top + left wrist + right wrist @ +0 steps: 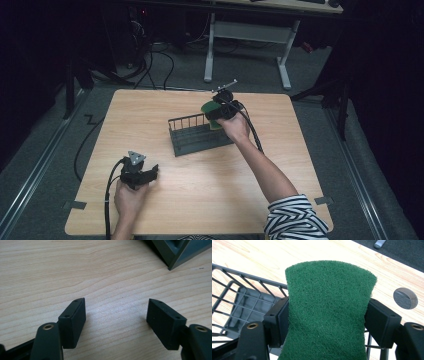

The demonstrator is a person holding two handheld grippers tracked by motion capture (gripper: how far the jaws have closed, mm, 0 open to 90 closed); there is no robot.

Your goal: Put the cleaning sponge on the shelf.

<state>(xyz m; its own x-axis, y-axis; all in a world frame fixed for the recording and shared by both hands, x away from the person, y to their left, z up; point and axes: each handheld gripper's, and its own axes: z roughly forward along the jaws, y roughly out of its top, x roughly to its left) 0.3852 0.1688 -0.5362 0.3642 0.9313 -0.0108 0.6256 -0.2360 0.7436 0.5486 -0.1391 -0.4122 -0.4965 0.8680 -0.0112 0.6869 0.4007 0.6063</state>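
In the high view, the right tool is hanging over the far end of a dark wire rack standing near the middle of the tabletop. A green scouring pad is sitting between its jaws, showing at about nine o'clock of the tool's black body and just above the rack's far right corner. The left tool is resting low at the near left of the tabletop, at roughly seven o'clock from the rack and well apart from it, pointing toward three o'clock.

In the left gripper view, the left tool is standing wide open over bare wood, with nothing between its jaws. A corner of the rack is lying at about one o'clock from the jaws.

In the right gripper view, the right tool is gripping the scouring pad: both pads are pressing into its narrowed waist, and it is running upright from six o'clock to twelve o'clock between them. The rack's wire wall is lying behind it at nine o'clock, and a round grey plug in the tabletop is sitting at two o'clock.
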